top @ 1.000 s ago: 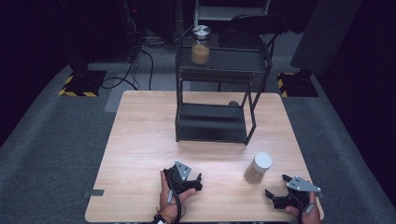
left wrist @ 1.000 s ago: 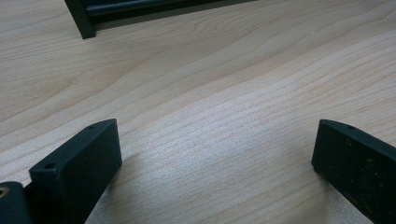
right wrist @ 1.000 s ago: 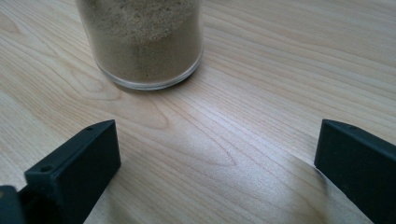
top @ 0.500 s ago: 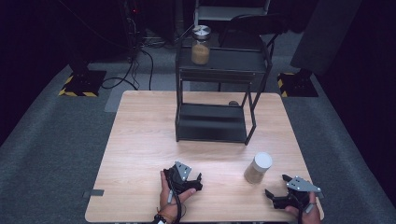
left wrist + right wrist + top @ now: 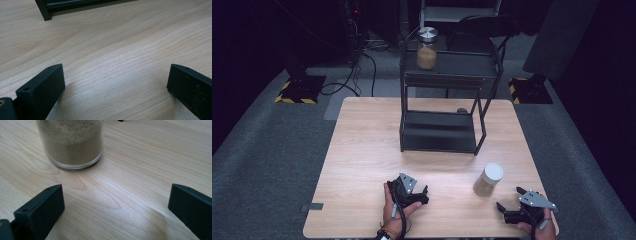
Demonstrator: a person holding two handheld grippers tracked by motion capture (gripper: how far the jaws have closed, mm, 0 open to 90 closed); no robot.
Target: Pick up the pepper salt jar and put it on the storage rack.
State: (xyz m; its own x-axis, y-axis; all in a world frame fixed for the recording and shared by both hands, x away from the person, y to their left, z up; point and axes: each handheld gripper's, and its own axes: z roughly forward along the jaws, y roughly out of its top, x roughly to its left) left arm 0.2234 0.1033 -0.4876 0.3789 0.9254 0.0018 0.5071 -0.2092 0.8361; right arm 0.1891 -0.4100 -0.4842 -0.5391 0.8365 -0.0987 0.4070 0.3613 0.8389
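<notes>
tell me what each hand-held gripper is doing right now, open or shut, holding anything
Left hand-held gripper: open, holding nothing, low over bare table.
Right hand-held gripper: open, holding nothing, aimed at the jar of sand, not touching it.

Almost nothing differs from a second ago. The right gripper (image 5: 511, 212) sits a touch lower and nearer the table's (image 5: 362, 150) near edge than before; any shift in the left gripper (image 5: 418, 194) is too slight to tell.

glass jar (image 5: 488, 180) – white lid, sandy fill – upright on table, front right, near right hand-held gripper (image 5: 510, 212).
</notes>
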